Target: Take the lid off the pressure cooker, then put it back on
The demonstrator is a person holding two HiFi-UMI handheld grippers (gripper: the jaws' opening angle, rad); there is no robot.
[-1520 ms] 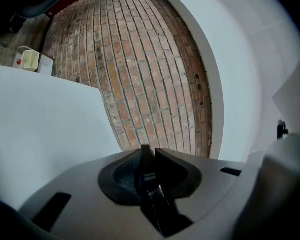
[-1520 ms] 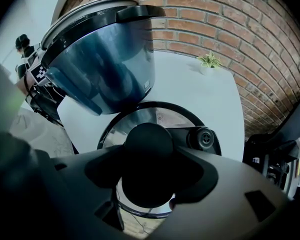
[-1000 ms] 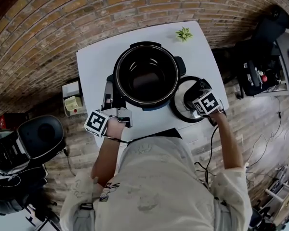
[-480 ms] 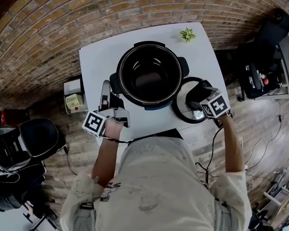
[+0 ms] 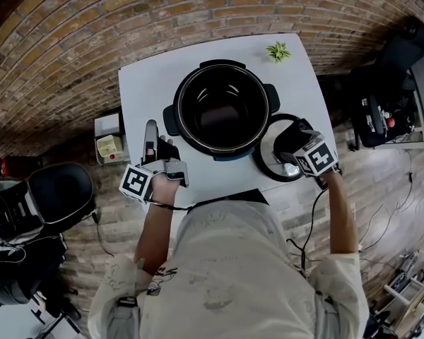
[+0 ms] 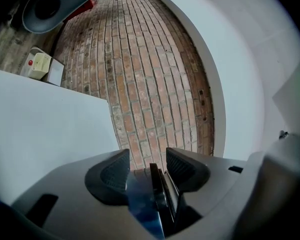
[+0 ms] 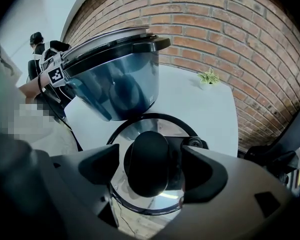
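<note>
The pressure cooker (image 5: 185,90) stands open in the middle of the white table, and its blue body (image 7: 115,84) fills the right gripper view. Its lid (image 5: 267,159) lies flat on the table to the cooker's right. My right gripper (image 5: 291,141) points steeply down over it. Its jaws have just been opening and now stand wide on either side of the lid's black knob (image 7: 147,161), with a gap on each side. My left gripper (image 5: 157,136) lies level beside the cooker's left handle (image 5: 169,119). Its jaws have opened further; a dark edge shows low between them (image 6: 147,166), untouched by the pads.
A small green plant (image 5: 278,51) sits at the table's far right corner. The table's near edge (image 5: 219,189) is just before the person's body. A box with a red button (image 5: 107,149) stands on the floor at the left, and dark equipment (image 5: 381,111) at the right.
My left gripper has drawn back a little from the cooker's left handle, and its jaws are wider. My right gripper's jaws have opened off the lid's knob; the lid stays on the table.
</note>
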